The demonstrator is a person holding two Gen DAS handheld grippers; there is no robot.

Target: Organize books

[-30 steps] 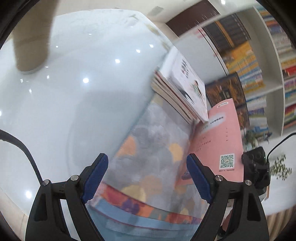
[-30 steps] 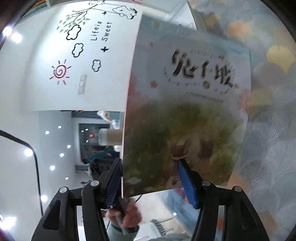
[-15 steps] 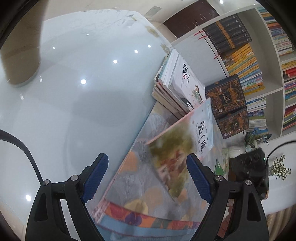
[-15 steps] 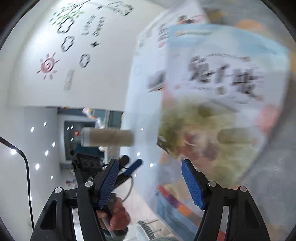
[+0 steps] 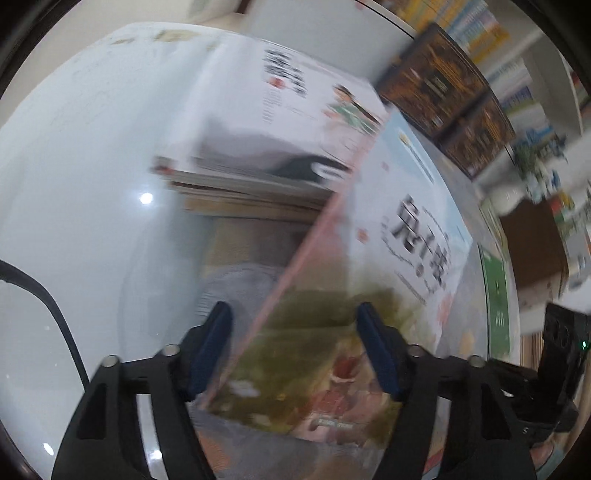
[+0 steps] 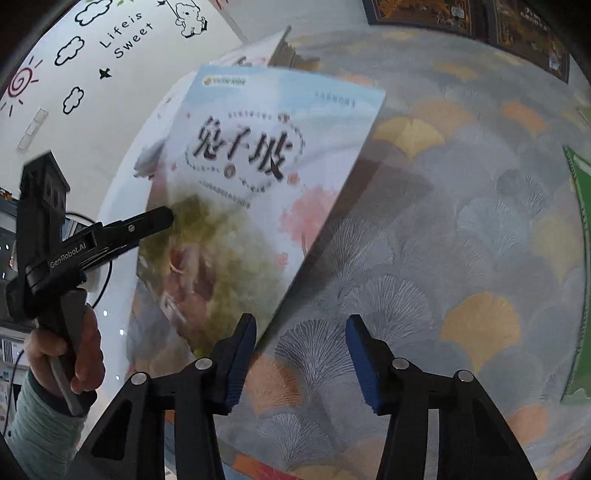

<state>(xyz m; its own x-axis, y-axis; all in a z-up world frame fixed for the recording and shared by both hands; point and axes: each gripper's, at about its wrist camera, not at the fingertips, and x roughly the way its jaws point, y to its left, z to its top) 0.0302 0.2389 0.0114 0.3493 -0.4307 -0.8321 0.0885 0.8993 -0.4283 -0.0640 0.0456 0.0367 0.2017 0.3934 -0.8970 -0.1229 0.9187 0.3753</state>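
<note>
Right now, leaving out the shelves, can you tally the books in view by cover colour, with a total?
Light-blue picture book: 1
Dark ornate books: 2
Green book: 1
White-topped stack: 1 (its books are too blurred to count)
Total: 4 single books plus 1 stack

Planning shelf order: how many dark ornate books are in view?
2 dark books: one on the left, one beside it, both beyond the cloth in the right wrist view. More may be out of frame.
</note>
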